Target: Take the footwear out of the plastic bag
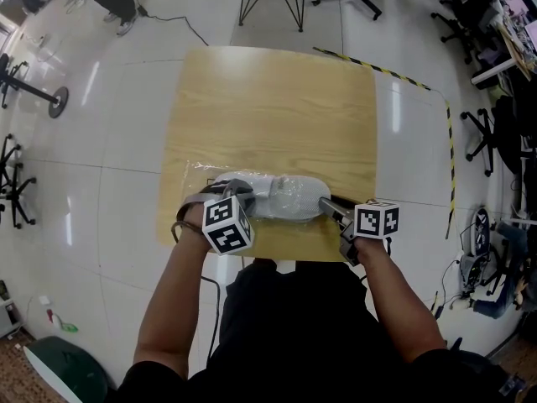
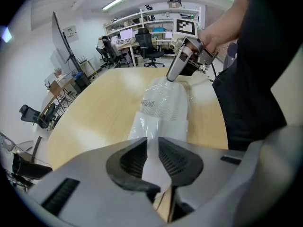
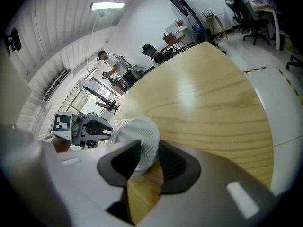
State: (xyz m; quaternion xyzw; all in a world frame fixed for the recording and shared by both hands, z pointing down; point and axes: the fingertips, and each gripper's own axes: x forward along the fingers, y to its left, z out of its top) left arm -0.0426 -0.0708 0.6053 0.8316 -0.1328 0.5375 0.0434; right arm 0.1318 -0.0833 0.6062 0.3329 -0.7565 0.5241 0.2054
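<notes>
Right now the plastic bag [image 1: 281,198] lies flat on the wooden table [image 1: 277,99], close to the edge by the person. The white shoe [image 3: 140,135] is inside it. The bag is long from side to side, so one end points at each hand.

The left gripper [image 2: 152,148] is at the left end. Its jaws are pinched on the thin, flat end of the bag, and the plastic is squeezed between the pads. The right gripper [image 3: 149,154] is at the other end. Its jaws are closed round the rounded tip of the shoe, one pad on each side. I cannot tell if plastic covers that tip.

So each hand is right at its own end, and the shoe lies along the line between the two grippers. I think the next move is to pull the ends apart along that line, so that the shoe slides out.

The head view shows the whole bag and both ends at once, but from up there you cannot see what the jaws hold. The left gripper view shows the plastic in its jaws. The right gripper view shows the shoe's little mesh holes.
</notes>
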